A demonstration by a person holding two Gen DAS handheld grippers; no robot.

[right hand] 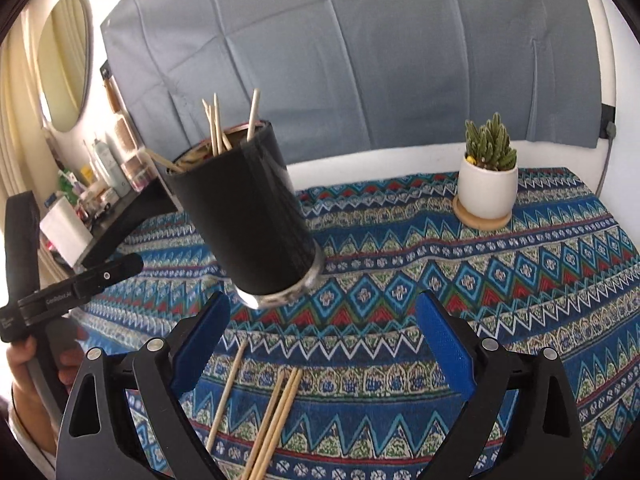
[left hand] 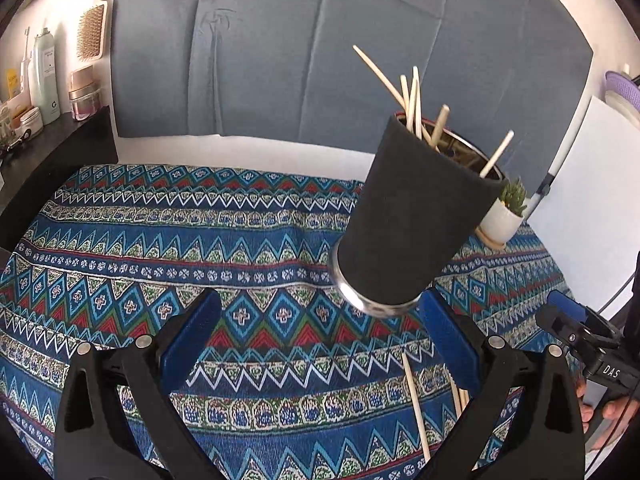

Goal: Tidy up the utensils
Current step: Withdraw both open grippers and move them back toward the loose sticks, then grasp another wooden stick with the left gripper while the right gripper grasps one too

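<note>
A black cup [left hand: 416, 216] with a metal base stands on the patterned blue tablecloth [left hand: 160, 248], and several wooden chopsticks [left hand: 412, 100] poke out of its open top at different angles. In both wrist views the cup looks strongly tilted, though that may be the fisheye lens rather than a real lean.

The left gripper [left hand: 324, 336] hovers low over the cloth with its blue-padded fingers [left hand: 188, 340] spread wide and nothing between them. The cup's base sits just ahead of it, nearer its right finger. More loose chopsticks [left hand: 416, 404] lie flat on the cloth beside that same finger.

The right gripper [right hand: 324, 336] is likewise spread wide and empty, its blue pads [right hand: 444, 340] well apart. From its camera the cup [right hand: 244, 212] is ahead and to the left, close to the left finger, and the loose chopsticks [right hand: 276, 420] lie on the cloth between the fingers, closer to the left one, as a single stick and a small bundle.

A small cactus in a white pot [right hand: 487, 184] stands on a wooden coaster toward the far right of the table, well apart from the cup. A grey padded panel [right hand: 360, 60] covers the wall behind. At the left, a dark shelf [left hand: 52, 140] holds bottles and jars, with a hairbrush [left hand: 92, 28] above. A hand [right hand: 28, 384] holding the other gripper's handle shows at the left edge of the right wrist view.
</note>
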